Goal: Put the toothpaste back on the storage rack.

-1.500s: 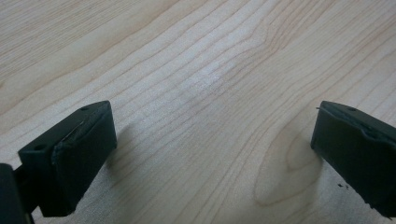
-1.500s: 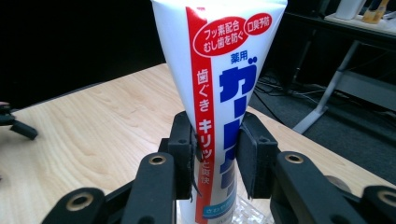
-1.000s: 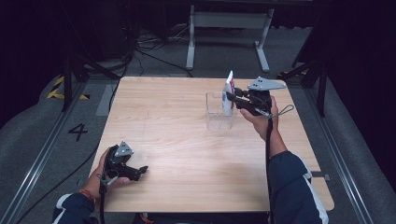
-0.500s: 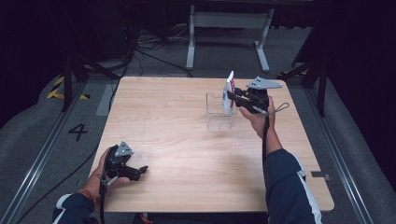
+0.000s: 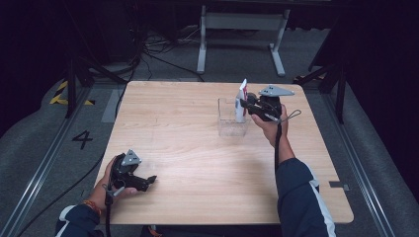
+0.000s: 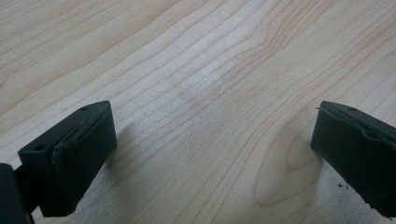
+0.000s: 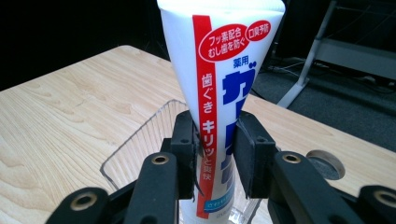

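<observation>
A white toothpaste tube (image 7: 219, 79) with a red stripe and blue lettering stands upright, and my right gripper (image 7: 215, 147) is shut on its lower half. In the high view the toothpaste tube (image 5: 241, 101) reaches down into a clear plastic box (image 5: 232, 123) at the table's far right, with my right gripper (image 5: 247, 104) beside the box's right wall. The clear box's rim (image 7: 140, 135) curves below the tube. My left gripper (image 5: 148, 180) rests open near the table's front left corner; its jaws stand wide apart over bare wood (image 6: 210, 116).
The wooden table (image 5: 197, 148) carries nothing else. Its right edge lies close behind my right hand. A metal frame (image 5: 237, 29) and cables sit on the dark floor beyond the far edge.
My right gripper has shifted slightly toward the box with the tube, lowering it a little. The left gripper has not moved.
</observation>
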`<state>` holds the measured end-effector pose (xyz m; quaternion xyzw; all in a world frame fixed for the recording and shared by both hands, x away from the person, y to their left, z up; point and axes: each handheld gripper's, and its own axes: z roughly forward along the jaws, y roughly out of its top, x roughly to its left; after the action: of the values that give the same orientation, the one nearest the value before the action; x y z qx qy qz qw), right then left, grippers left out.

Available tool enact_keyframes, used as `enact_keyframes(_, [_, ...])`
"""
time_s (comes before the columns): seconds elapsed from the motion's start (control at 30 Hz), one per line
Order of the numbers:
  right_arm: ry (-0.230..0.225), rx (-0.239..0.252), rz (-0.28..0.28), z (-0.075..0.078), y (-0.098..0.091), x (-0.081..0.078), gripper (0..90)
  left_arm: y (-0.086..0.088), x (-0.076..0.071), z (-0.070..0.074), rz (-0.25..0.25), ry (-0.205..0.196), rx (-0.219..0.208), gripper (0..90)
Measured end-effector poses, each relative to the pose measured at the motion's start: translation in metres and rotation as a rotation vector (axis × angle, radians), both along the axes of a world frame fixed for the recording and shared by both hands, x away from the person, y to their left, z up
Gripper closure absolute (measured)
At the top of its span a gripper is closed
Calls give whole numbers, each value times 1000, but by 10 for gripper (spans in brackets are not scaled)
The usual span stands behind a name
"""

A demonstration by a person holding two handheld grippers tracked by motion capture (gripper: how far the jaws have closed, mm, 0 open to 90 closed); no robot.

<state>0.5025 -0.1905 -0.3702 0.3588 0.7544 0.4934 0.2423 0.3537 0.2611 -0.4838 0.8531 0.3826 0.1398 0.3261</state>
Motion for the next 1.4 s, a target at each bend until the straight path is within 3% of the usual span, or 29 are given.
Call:
enact_keyframes(0.17, [8,-21,2,-10,0,0,730,0,0,0,0,0,0,7])
enact_keyframes(0.23, [13,-15,3,-13,0,-1,778,0,0,0,1,0,1,7])
enact_keyframes(0.27, [9,5,9,-14,-2,-2,874,0,0,0,0,0,0,7])
enact_keyframes(0.33, [8,61,14,-11,-5,-3,870,1,1,0,-3,-10,6,8])
enact_keyframes(0.4, [-5,1,27,-10,-1,-4,857,0,0,0,0,-7,4,8])
enact_keyframes(0.57, [3,-4,46,-8,4,-8,843,1,0,0,1,-7,5,10])
enact_keyframes(0.73, [14,-41,54,-9,5,-9,806,1,0,0,1,-7,4,10])
enact_keyframes(1.13, [15,-116,39,-5,-8,-19,722,1,0,0,1,-7,5,10])
enact_keyframes(1.4, [38,-168,44,0,-13,-27,645,1,0,0,1,-7,5,10])
